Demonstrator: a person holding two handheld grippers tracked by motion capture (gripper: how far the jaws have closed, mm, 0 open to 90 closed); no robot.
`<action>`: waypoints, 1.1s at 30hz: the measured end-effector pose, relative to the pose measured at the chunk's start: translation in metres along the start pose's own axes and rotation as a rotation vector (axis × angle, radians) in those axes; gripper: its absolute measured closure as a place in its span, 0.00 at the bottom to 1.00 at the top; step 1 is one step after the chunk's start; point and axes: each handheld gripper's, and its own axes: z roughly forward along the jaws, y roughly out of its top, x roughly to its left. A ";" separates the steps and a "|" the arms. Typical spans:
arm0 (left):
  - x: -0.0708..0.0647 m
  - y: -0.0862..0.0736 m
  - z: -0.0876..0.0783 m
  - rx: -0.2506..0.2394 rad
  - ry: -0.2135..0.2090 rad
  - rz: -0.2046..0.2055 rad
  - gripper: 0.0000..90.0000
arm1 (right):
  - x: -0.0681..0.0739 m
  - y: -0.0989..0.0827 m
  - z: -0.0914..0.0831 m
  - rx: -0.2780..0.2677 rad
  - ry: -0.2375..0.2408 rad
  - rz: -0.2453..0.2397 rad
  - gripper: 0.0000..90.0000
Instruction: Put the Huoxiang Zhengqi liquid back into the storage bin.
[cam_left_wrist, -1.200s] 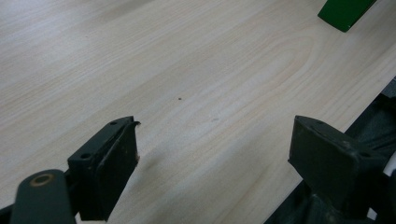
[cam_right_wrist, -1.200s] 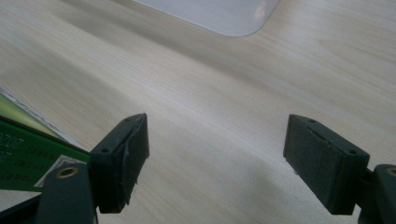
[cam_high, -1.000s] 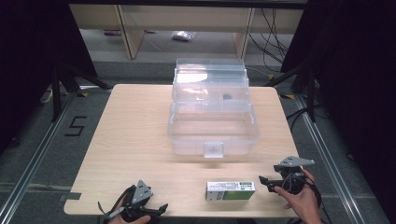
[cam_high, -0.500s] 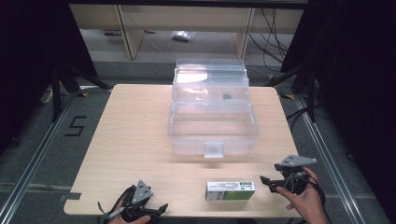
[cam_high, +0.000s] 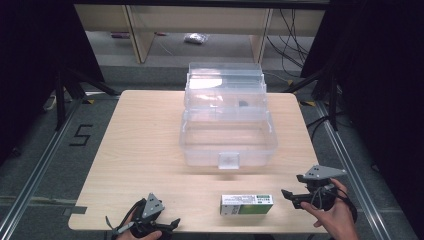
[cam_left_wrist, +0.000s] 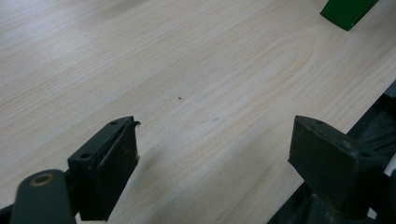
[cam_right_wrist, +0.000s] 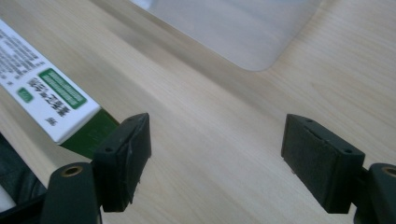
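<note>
1. While my right gripper hangs low at about 5 o'clock on the pale wooden table, I judge the step in hand to be the approach to the small white-and-green cardboard carton, which lies flat near the front edge, just beside the gripper at its 9 o'clock side.
2. Its jaws are spread wide with nothing between them; in the right gripper view the carton sits off beyond one jaw, not inside the gap.
3. My left gripper rests at about 7 o'clock by the table's front edge, jaws likewise released and empty over bare wood; a green corner of the carton shows far off.
4. Next, as I judge it, I must swing the right gripper toward 9 o'clock until the carton's narrow sides lie between the jaws, then close. The clear plastic storage box with its hinged lid raised, at the table's centre toward 12 o'clock, looks the likely place for it.
5. Count: one carton, one clear box, two grippers, one table.
</note>
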 end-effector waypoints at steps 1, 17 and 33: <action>0.000 0.000 0.000 0.002 -0.001 -0.010 0.17 | 0.001 0.003 -0.002 -0.019 0.005 -0.033 0.28; -0.002 0.000 0.002 -0.011 -0.009 -0.005 0.17 | 0.033 0.018 -0.005 -0.015 0.104 -0.140 0.24; 0.002 0.001 -0.002 0.030 -0.009 0.041 0.17 | 0.067 0.046 0.019 0.089 0.209 -0.348 0.23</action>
